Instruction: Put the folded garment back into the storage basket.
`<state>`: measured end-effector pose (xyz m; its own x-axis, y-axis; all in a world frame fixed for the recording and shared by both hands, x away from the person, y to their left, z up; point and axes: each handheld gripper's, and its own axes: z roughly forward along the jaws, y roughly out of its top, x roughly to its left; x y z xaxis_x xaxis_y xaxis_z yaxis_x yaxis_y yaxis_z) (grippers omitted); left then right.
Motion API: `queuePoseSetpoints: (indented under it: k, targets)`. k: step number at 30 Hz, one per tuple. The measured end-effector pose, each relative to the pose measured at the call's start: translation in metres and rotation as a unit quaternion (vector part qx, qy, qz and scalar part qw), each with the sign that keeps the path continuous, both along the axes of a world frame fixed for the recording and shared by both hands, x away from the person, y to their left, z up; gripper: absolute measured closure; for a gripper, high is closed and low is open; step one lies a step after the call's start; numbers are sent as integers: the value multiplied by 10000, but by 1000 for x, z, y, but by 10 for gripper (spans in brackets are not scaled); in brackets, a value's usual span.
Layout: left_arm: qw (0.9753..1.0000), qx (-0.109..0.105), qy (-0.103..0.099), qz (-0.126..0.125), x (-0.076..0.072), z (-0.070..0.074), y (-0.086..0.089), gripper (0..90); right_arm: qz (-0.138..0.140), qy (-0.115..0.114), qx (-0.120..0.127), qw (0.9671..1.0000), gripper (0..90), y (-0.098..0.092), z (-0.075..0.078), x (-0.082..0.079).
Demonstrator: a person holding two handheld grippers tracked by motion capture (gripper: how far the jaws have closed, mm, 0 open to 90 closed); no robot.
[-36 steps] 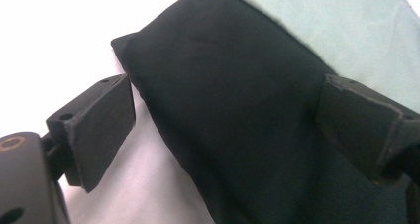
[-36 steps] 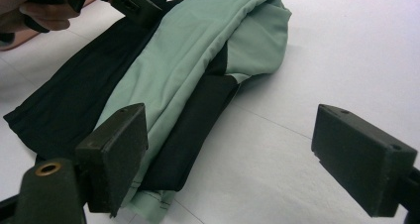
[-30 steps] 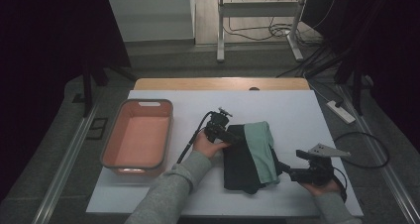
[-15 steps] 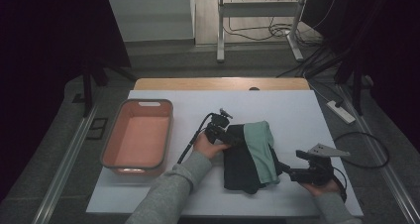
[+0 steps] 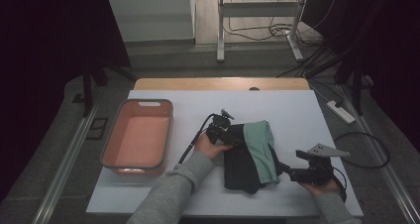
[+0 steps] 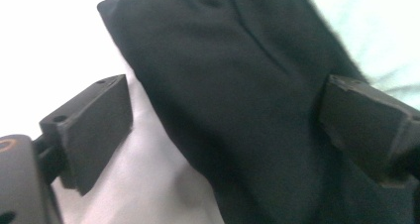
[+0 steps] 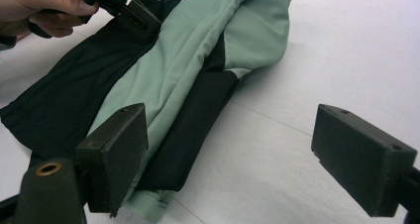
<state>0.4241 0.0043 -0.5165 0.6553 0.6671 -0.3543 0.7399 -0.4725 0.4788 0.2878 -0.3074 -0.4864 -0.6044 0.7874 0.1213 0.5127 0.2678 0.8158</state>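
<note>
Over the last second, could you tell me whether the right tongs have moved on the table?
No. In the high view the right tongs sit at the same spot by the folded garment's near right corner, just as far from the pink basin.

Pretty dim room, grey floor (image 5: 163, 60), white tabletop (image 5: 297, 110) over a wooden edge, metal stand (image 5: 257, 21) and tangled cables (image 5: 277, 33) behind.

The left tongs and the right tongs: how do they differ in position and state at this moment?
The left tongs sit at the far left edge of the black and green garment, while the right tongs are at its near right corner. In the left gripper view, black cloth lies between the open jaws; in the right gripper view, the open jaws frame mostly bare white table, with the garment beside one jaw. Both are open, and neither is shut on the cloth.
</note>
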Motion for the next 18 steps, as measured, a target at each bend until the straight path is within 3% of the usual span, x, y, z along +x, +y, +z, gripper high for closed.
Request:
queuePoseSetpoints:
  k: [6, 10, 18]
  targets:
    - [9998, -142, 6, -151, -2, 0, -3, 216, -15, -3, 7, 10000, 149, -1, 0, 0]
    - [9988, -331, 69, -350, -2, 1, -2, 398, -18, -24, 7, 10000, 149, -1, 0, 0]
    - [9980, -402, 30, -486, -3, 4, 0, 596, -47, -26, 21, 10000, 151, -1, 1, 0]
